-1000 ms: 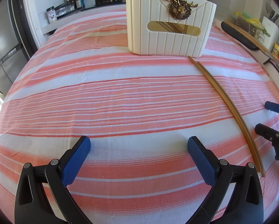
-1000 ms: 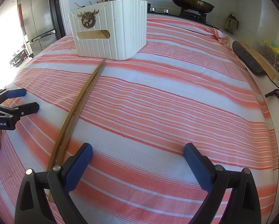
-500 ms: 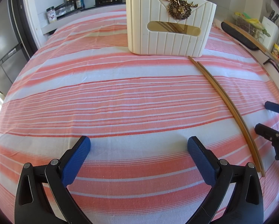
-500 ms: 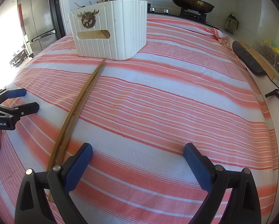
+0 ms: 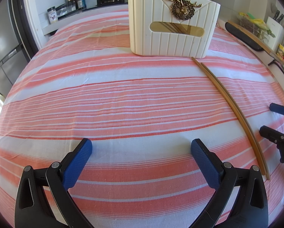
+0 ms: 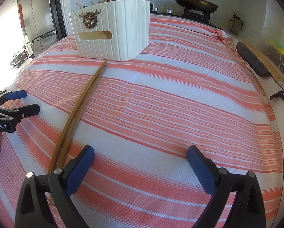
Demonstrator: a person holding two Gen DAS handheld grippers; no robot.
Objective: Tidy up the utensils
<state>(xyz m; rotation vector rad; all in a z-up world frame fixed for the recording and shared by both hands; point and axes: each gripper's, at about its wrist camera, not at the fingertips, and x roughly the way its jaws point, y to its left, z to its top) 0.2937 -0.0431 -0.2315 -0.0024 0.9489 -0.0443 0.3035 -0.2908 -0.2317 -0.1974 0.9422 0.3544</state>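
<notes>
Wooden chopsticks (image 6: 79, 108) unmoved left of right gripper's (image 6: 140, 156) parted, empty jaws; left gripper (image 5: 141, 148) likewise agape, nothing grasped yet.

The one text that reads clearly is "GenRobot.AI", in white letters on a black plate on the left tool (image 6: 16, 102), seen at the left edge of the right wrist view. A jar (image 5: 52, 16) on the far shelf carries a label, perhaps with print on it, but it is too small to read. The yellow packet (image 5: 282, 53) at right is likewise illegible.
</notes>
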